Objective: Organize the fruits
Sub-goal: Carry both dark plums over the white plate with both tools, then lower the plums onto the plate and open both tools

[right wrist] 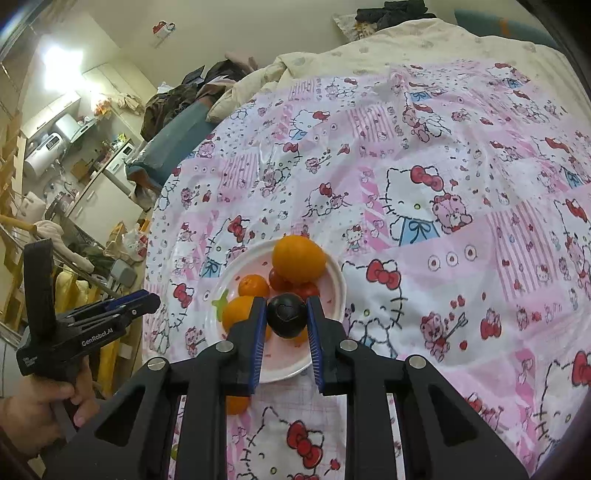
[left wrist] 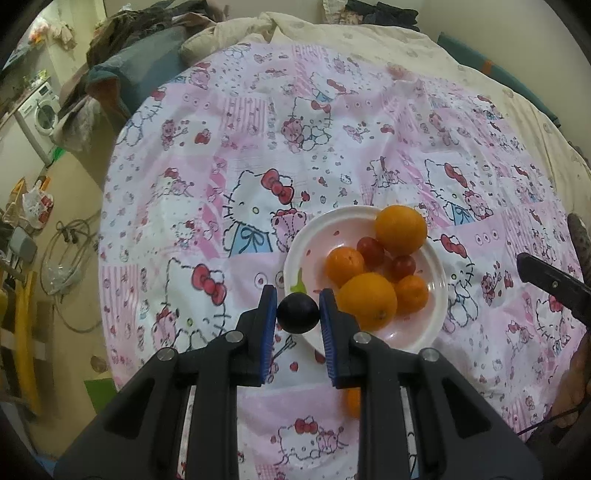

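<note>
My left gripper (left wrist: 297, 303) is shut on a dark plum (left wrist: 297, 314), which hangs over the near-left rim of a white-and-pink plate (left wrist: 439, 291). On the plate lie three oranges (left wrist: 400, 230) and several small red fruits (left wrist: 370, 249). My right gripper (right wrist: 286, 307) is shut on a second dark plum (right wrist: 287, 315) above the plate (right wrist: 338, 275), in front of the big orange (right wrist: 299, 258). A loose orange (right wrist: 236, 404) lies on the cloth just short of the plate, partly hidden by the fingers. The left gripper (right wrist: 147, 299) also shows from the side, in a hand (right wrist: 33, 413).
The plate sits on a pink cartoon-cat cloth (left wrist: 258, 155) spread over a bed with a cream quilt (left wrist: 369, 40). Clothes (left wrist: 147, 22) are heaped at the far left. Left of the bed lies floor with a washing machine (left wrist: 40, 110), cables and bags.
</note>
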The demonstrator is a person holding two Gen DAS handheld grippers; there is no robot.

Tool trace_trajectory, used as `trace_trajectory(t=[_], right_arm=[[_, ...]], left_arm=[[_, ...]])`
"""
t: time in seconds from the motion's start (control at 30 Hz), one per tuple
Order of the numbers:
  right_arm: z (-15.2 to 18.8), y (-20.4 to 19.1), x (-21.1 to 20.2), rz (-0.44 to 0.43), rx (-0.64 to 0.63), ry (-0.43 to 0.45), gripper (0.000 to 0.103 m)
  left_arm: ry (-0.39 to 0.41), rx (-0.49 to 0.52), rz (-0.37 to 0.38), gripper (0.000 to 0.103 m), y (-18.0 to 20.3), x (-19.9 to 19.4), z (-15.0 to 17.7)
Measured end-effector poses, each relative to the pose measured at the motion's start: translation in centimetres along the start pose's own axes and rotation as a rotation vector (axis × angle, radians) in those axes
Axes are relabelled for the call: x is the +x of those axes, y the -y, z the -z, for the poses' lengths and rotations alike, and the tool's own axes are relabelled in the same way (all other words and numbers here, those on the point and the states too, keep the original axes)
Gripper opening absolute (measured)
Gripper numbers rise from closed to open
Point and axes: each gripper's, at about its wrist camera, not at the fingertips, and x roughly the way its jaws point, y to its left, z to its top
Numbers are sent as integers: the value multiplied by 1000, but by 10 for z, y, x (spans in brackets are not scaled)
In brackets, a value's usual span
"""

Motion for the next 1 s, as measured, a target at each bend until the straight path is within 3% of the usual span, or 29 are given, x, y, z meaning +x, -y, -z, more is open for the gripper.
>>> trace_trajectory(t=[0.2,0.5,1.0], right_arm=[[-7,9,24,4,12,-59,23],[-7,12,68,5,2,-152,23],[-6,27,107,2,55,-230,25]], left_arm=[[-26,9,-29,20,-1,26,-7],[-91,10,47,20,2,65,-13],[-120,15,45,21,8,86,-18]])
